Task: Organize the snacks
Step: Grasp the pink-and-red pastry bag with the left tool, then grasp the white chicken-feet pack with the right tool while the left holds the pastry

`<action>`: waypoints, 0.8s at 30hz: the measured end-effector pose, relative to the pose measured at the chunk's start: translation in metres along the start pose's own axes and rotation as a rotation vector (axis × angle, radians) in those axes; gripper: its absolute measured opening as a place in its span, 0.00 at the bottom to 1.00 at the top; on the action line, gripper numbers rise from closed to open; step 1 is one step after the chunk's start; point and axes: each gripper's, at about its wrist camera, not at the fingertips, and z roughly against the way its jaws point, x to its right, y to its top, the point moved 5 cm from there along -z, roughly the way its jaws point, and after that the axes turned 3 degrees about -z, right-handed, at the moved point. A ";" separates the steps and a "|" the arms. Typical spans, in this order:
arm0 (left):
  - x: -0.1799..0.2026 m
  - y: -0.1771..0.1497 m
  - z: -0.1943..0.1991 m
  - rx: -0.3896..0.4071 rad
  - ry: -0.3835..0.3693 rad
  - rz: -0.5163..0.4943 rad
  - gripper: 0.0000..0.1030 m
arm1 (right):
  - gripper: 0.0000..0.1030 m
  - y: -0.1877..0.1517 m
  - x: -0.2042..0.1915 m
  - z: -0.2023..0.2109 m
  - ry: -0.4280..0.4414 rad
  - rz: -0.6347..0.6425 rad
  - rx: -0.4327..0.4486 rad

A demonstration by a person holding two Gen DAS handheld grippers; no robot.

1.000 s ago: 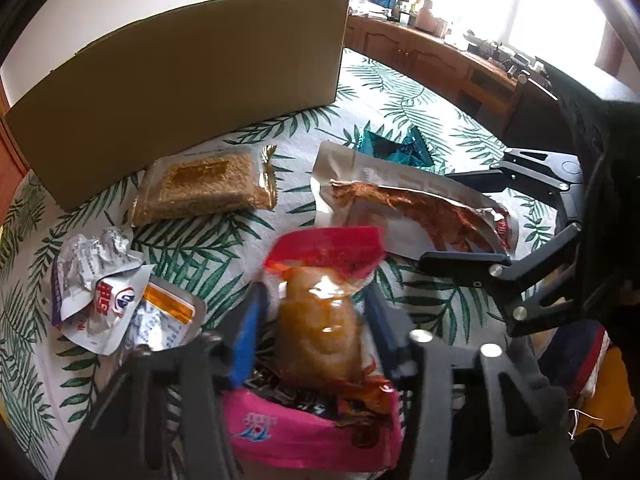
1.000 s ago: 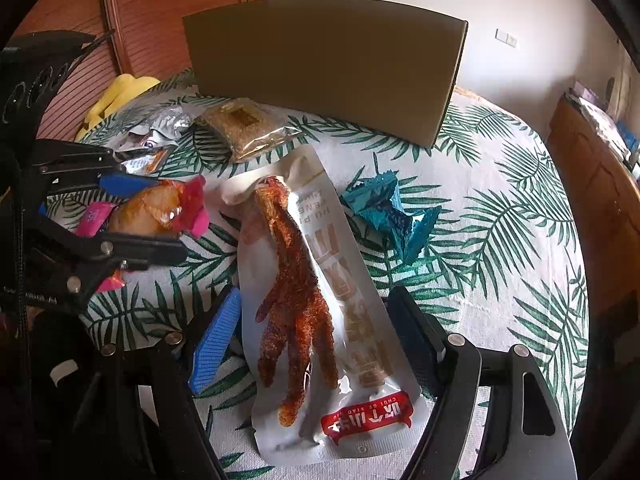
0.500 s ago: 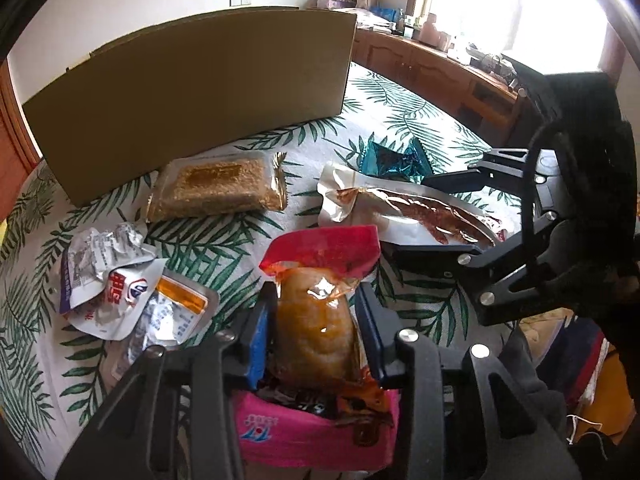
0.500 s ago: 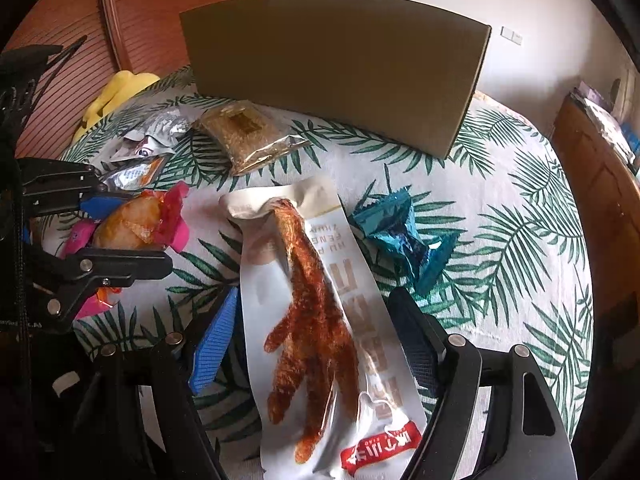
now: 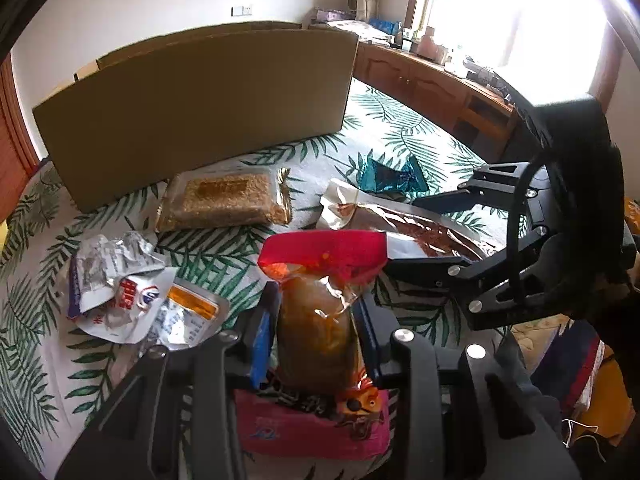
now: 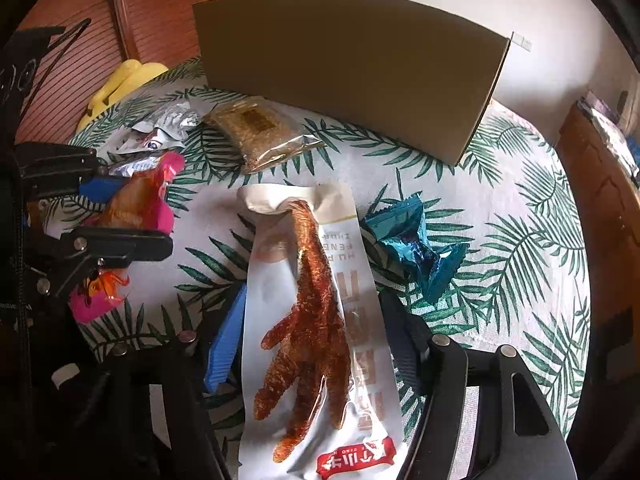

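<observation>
My left gripper (image 5: 316,312) is shut on a pink pouch with a brown snack (image 5: 316,332) and holds it above the leaf-print tablecloth. It also shows in the right wrist view (image 6: 136,208). My right gripper (image 6: 316,316) is shut on a white chicken-foot pack (image 6: 316,320), lifted off the cloth; the pack also shows in the left wrist view (image 5: 404,224). A tall cardboard box (image 5: 192,108) stands at the back, also seen in the right wrist view (image 6: 352,64).
On the cloth lie a brown grain bar pack (image 5: 224,200), crumpled silver-white wrappers (image 5: 120,280), an orange-label sachet (image 5: 188,312) and a teal wrapper (image 6: 416,244). Yellow objects (image 6: 120,84) sit at the far left edge. Wooden cabinets (image 5: 432,88) stand beyond.
Both grippers have closed on their packs and lifted them. The left jaws narrowed onto the pink pouch; the chicken-foot pack rose and came nearer the right camera.
</observation>
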 end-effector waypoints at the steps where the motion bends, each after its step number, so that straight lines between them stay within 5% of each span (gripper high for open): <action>1: -0.001 0.001 0.003 0.011 -0.001 0.005 0.34 | 0.63 0.000 -0.001 0.001 -0.007 0.006 0.007; 10: -0.006 0.010 0.016 0.057 -0.018 0.030 0.34 | 0.59 0.000 0.002 0.005 0.044 -0.047 0.024; 24: -0.013 0.006 0.020 0.063 -0.027 0.060 0.34 | 0.70 0.009 -0.001 -0.010 0.011 -0.032 -0.002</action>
